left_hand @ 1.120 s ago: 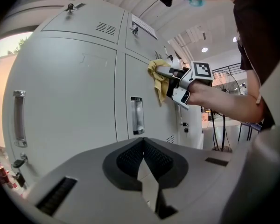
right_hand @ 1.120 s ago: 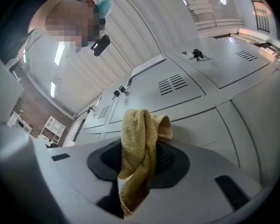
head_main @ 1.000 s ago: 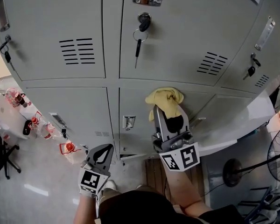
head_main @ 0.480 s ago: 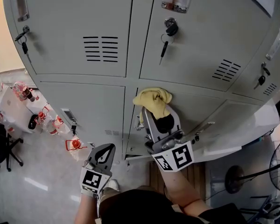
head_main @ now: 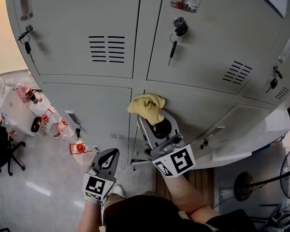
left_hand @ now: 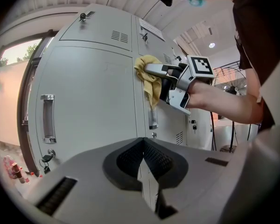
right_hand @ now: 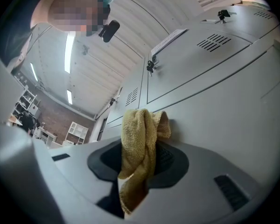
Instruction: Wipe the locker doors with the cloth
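A bank of grey locker doors [head_main: 193, 37] fills the head view. My right gripper [head_main: 150, 114] is shut on a yellow cloth [head_main: 146, 106] and presses it against the lower middle door [head_main: 198, 112], just under the seam with the upper row. The right gripper view has the cloth [right_hand: 140, 148] bunched between the jaws against the door [right_hand: 233, 106]. My left gripper [head_main: 108, 154] hangs low by the person's body, shut on nothing, away from the doors. From the left gripper view the cloth [left_hand: 150, 78] and the right gripper [left_hand: 151, 69] show on the door.
A key [head_main: 173, 46] hangs from the upper middle lock and another key [head_main: 27, 45] at the upper left. An open lower door [head_main: 251, 139] sticks out at the right. Several bottles [head_main: 48, 124] stand on the floor at the left; a fan stand [head_main: 246, 187] stands at the right.
The right gripper has slid the cloth to the left along the lower middle door, toward the seam with the left door. The left gripper has stayed where it was.
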`<act>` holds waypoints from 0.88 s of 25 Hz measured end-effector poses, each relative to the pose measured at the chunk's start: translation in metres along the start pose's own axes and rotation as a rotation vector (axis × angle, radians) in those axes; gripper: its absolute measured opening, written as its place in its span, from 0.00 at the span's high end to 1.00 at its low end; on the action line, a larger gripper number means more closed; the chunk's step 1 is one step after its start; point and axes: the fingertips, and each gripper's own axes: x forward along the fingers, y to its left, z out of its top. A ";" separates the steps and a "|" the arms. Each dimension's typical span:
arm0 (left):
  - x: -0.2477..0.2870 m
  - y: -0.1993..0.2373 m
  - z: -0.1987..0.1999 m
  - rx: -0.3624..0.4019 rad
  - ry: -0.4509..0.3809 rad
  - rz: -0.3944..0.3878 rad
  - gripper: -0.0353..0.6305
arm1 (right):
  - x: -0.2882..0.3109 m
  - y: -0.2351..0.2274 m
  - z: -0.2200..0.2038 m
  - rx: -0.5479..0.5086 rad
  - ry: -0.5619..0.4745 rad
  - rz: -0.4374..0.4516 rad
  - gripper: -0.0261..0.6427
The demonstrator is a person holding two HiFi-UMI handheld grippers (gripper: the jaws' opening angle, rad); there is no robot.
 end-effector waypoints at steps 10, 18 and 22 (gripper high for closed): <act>0.019 -0.013 -0.002 0.007 -0.003 -0.033 0.94 | -0.020 -0.011 -0.016 0.000 0.045 0.004 0.77; 0.042 -0.035 0.005 -0.012 0.009 -0.086 0.94 | -0.043 -0.033 -0.014 -0.005 0.057 -0.023 0.78; 0.054 -0.049 0.009 -0.028 0.021 -0.120 0.94 | -0.058 -0.048 -0.010 -0.014 0.056 -0.054 0.78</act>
